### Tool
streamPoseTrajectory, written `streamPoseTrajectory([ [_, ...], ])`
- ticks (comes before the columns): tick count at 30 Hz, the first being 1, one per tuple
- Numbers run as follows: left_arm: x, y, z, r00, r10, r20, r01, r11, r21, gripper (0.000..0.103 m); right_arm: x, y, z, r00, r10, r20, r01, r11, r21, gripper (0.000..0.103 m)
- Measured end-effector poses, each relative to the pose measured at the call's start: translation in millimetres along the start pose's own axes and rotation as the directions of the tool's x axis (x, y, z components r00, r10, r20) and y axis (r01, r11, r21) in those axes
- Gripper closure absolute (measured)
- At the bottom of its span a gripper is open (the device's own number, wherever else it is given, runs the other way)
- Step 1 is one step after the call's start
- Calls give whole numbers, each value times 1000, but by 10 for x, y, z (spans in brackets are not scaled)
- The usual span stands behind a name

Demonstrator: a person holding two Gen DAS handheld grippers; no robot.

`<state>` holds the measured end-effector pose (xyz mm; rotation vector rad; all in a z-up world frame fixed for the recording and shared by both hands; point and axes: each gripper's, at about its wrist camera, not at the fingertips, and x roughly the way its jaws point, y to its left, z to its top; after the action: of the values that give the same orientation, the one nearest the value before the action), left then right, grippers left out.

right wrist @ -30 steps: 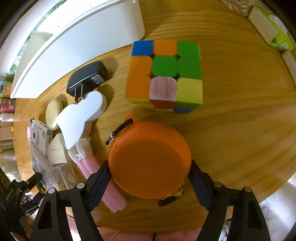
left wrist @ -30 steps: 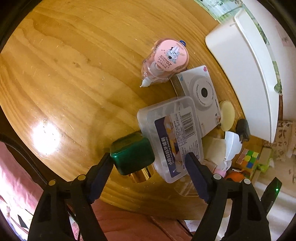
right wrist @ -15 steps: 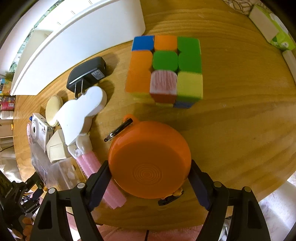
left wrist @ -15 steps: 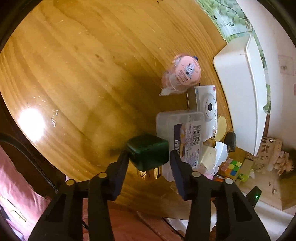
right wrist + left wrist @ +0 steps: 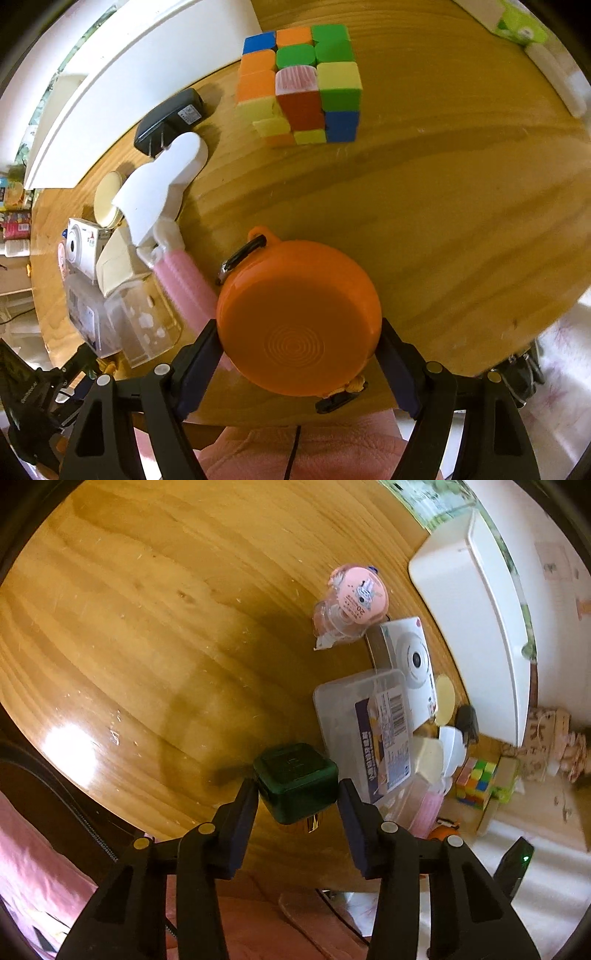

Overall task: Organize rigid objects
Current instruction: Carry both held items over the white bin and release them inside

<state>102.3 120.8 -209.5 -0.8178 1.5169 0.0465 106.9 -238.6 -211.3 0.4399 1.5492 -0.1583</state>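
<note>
Between the left jaws, a green cube, pinched; orange disc clamped by the right.

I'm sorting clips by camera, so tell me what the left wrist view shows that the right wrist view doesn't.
Only the left wrist view: the left gripper, its jaws just closed on the green cube.
Only the right wrist view: the right gripper clamping the orange round case.
Both: the puzzle cube, the black charger and the white bin on the wooden table.

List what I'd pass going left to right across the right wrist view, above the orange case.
White camera box → round cream disc → black plug adapter → colour cube → green pack at the far right edge.
</note>
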Motion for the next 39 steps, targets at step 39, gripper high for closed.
streamPoseTrajectory([
  [39, -1196, -1583, 527, 939, -206, 274, -20, 765, 643, 55, -1426, 1208, 45, 793, 175, 584, -55, 975, -217, 22],
])
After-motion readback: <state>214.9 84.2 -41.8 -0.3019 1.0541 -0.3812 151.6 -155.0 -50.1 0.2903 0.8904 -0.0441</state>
